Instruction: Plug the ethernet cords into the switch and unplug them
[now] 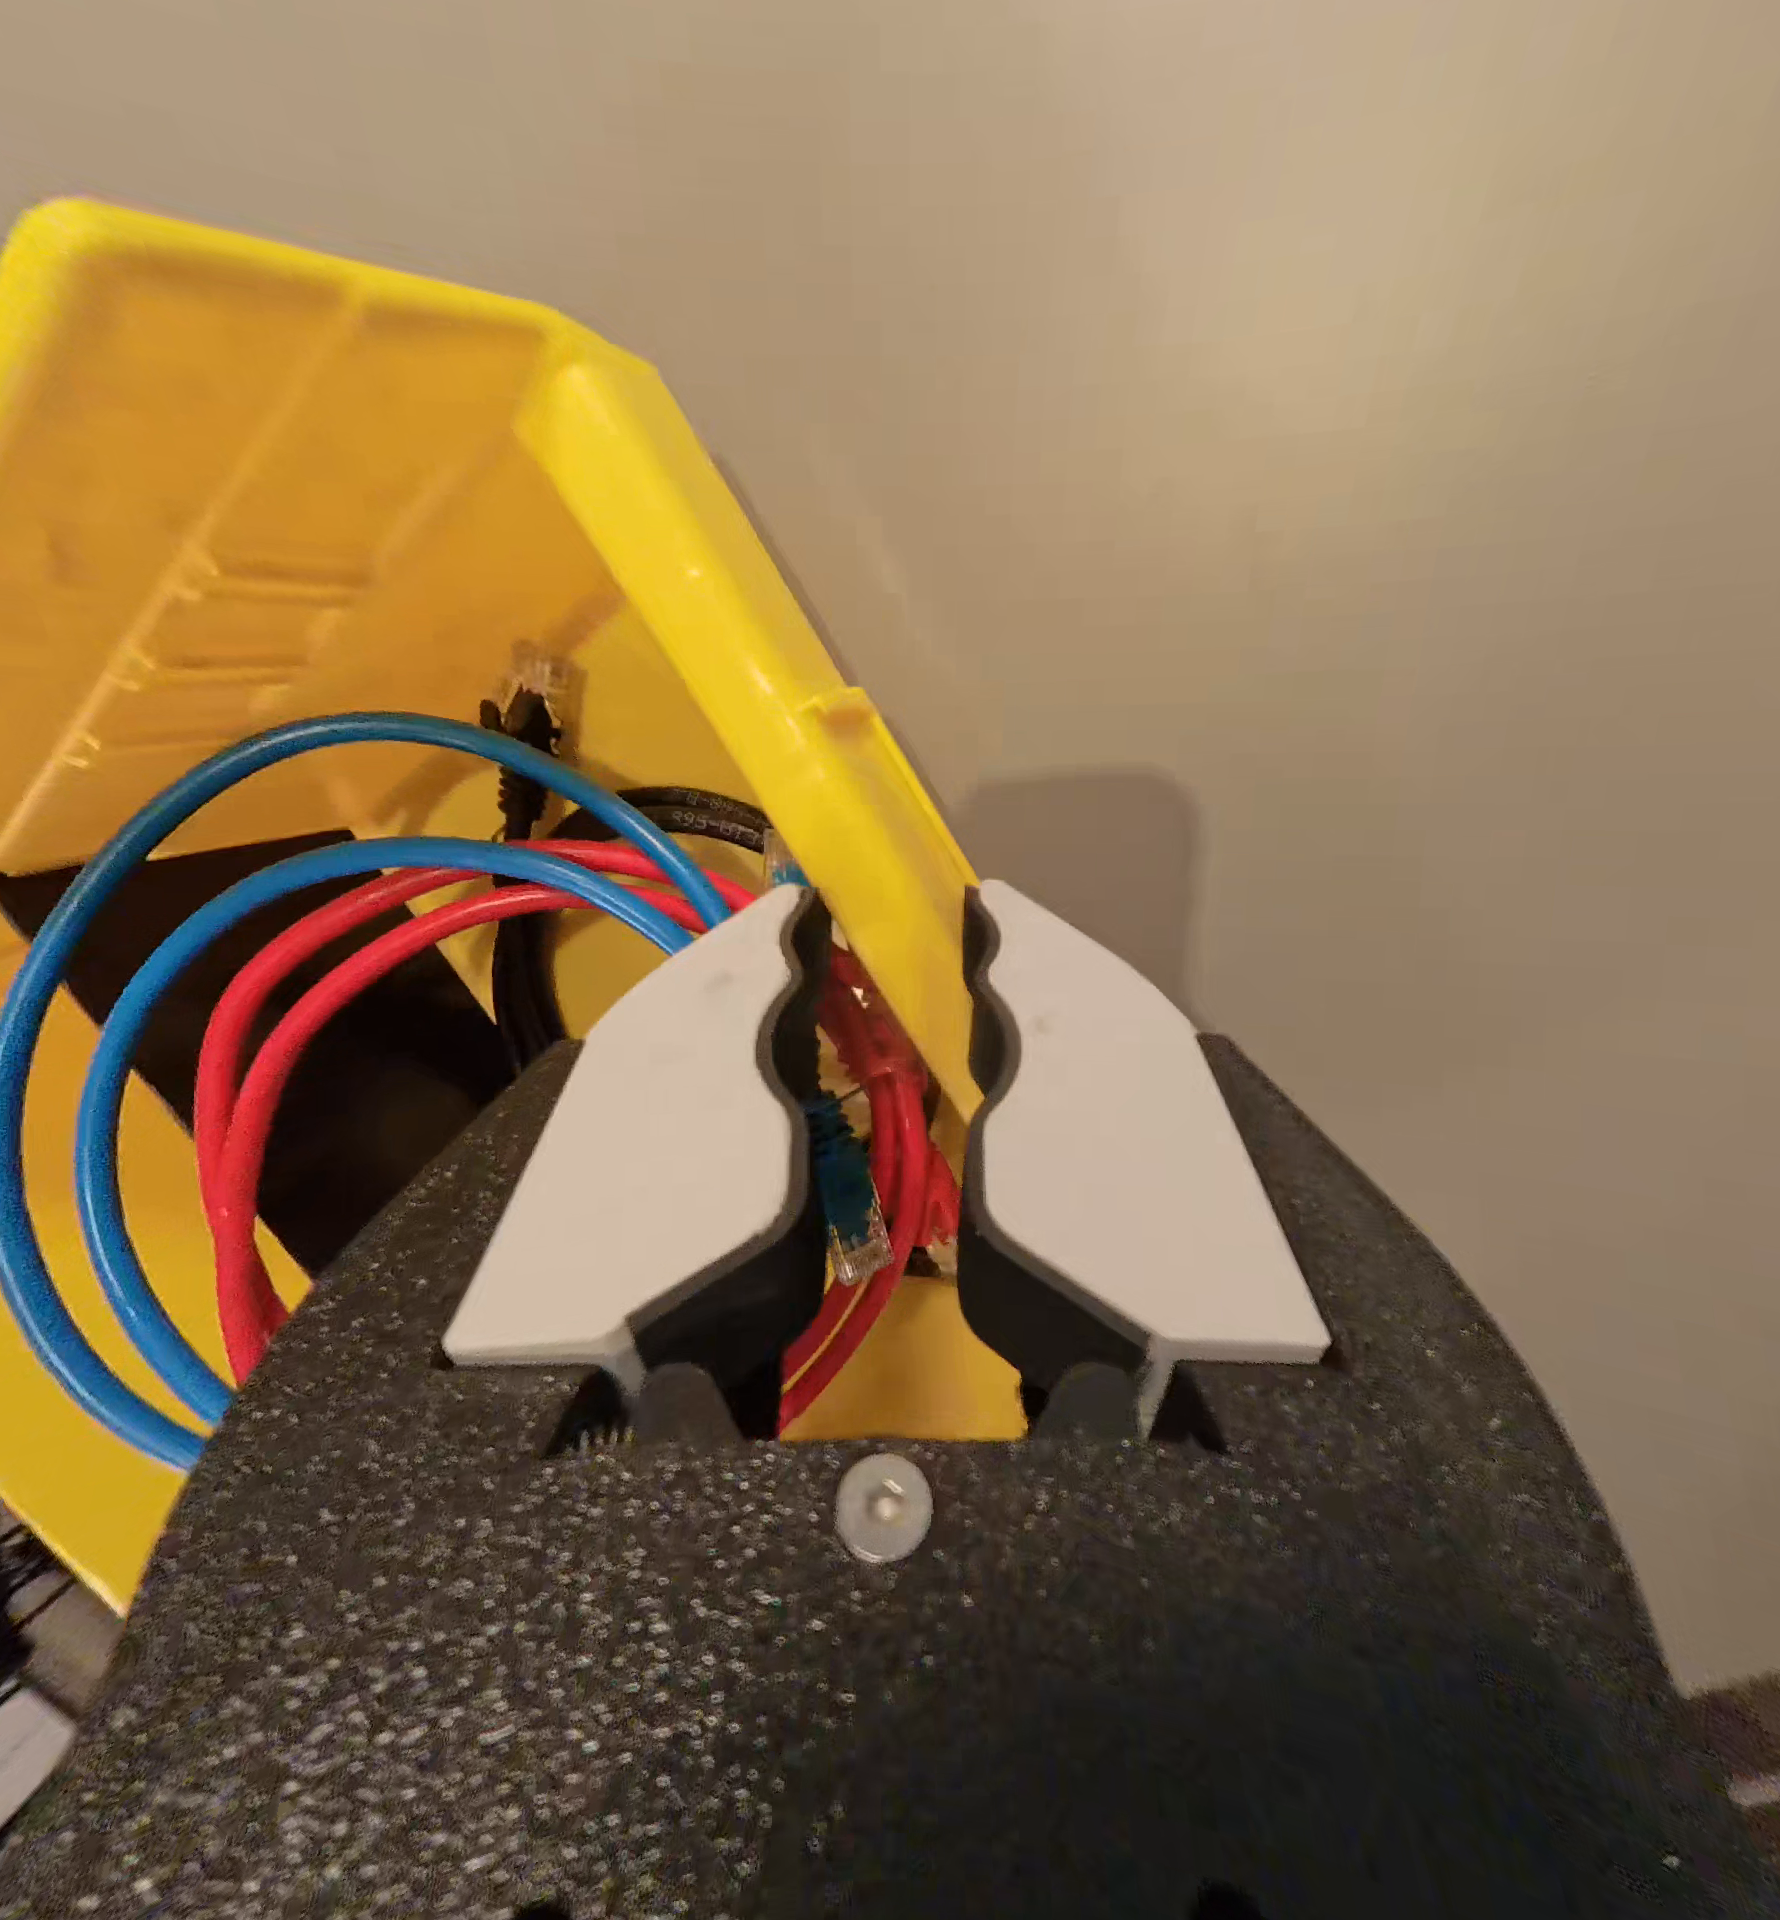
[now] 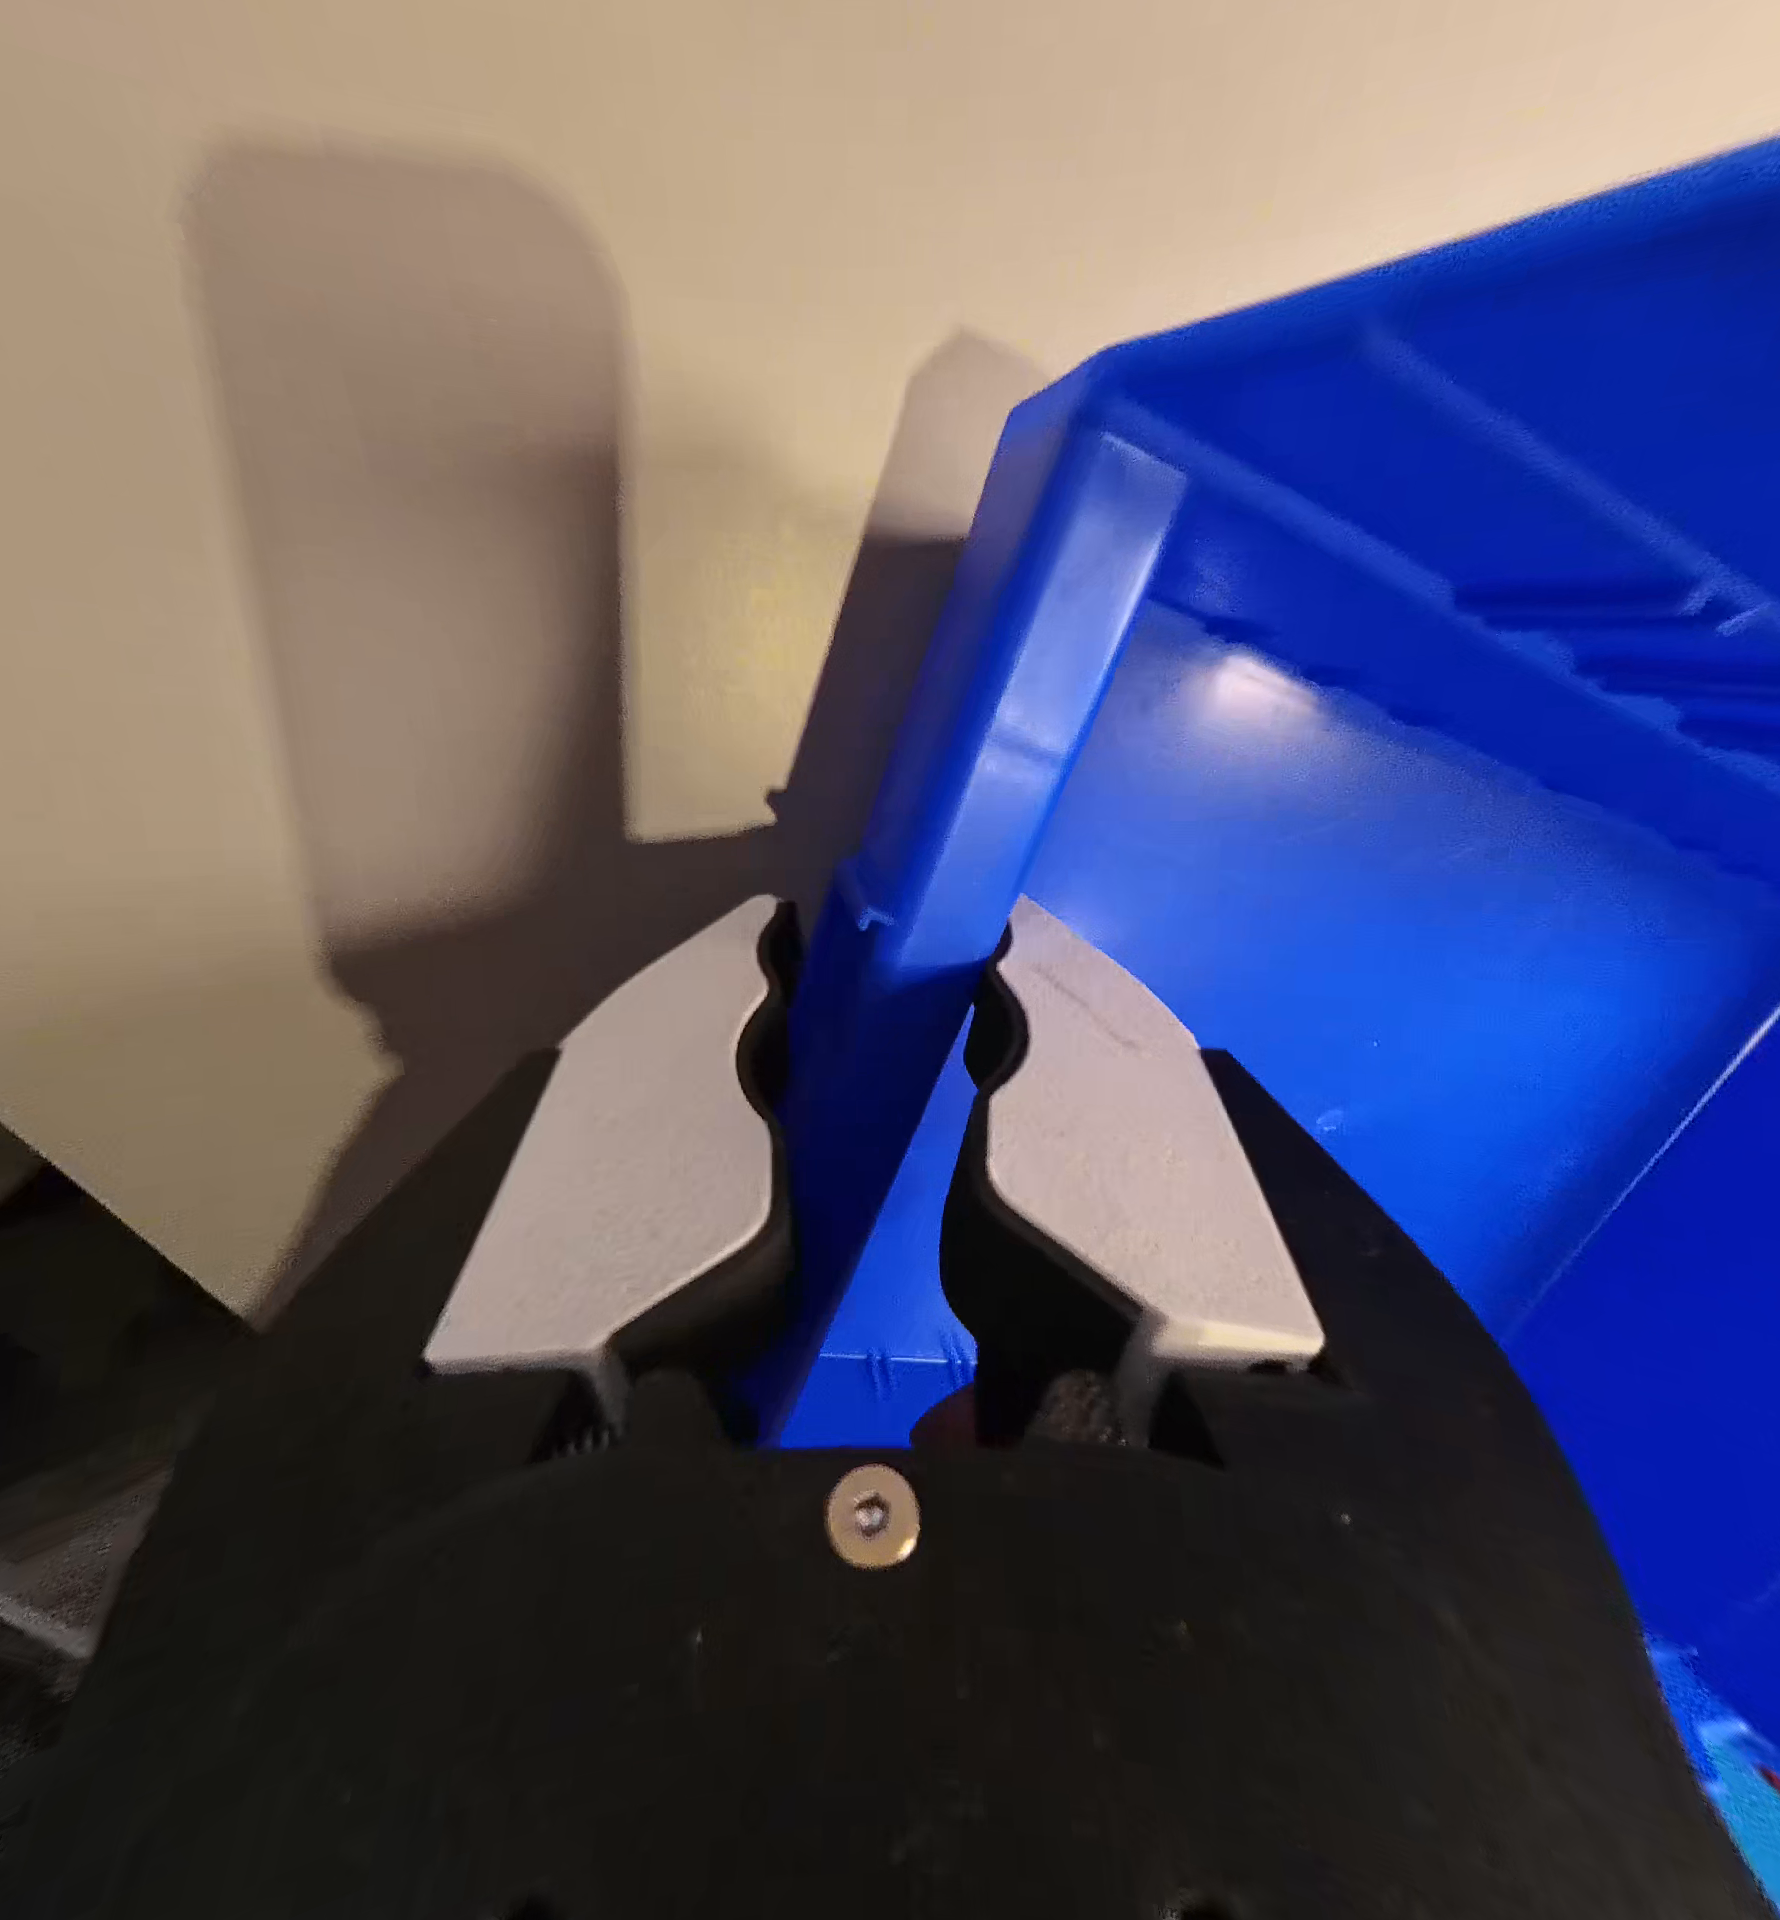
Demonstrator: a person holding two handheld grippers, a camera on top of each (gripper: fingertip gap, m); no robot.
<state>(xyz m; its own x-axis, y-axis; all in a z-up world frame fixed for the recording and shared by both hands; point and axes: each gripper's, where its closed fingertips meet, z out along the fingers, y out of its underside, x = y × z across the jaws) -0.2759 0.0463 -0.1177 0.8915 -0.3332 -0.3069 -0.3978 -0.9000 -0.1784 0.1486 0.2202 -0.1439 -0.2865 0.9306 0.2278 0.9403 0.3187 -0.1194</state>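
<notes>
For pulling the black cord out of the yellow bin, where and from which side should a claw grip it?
Grip the black cord on its ribbed boot just below the clear plug, coming in through the yellow bin's open mouth. That end sticks up above the blue and red coils.

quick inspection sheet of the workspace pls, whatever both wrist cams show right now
surface: no worktop clearly seen
job's things: ethernet cords in the tilted yellow bin; switch not seen
clutter: blue bin, looks empty where visible
grippers: left gripper shut on the yellow bin's wall; right gripper shut on the blue bin's wall
cables: blue cord and red cord coiled, black cord behind, all unplugged
surroundings: plain beige wall with shadows
</notes>
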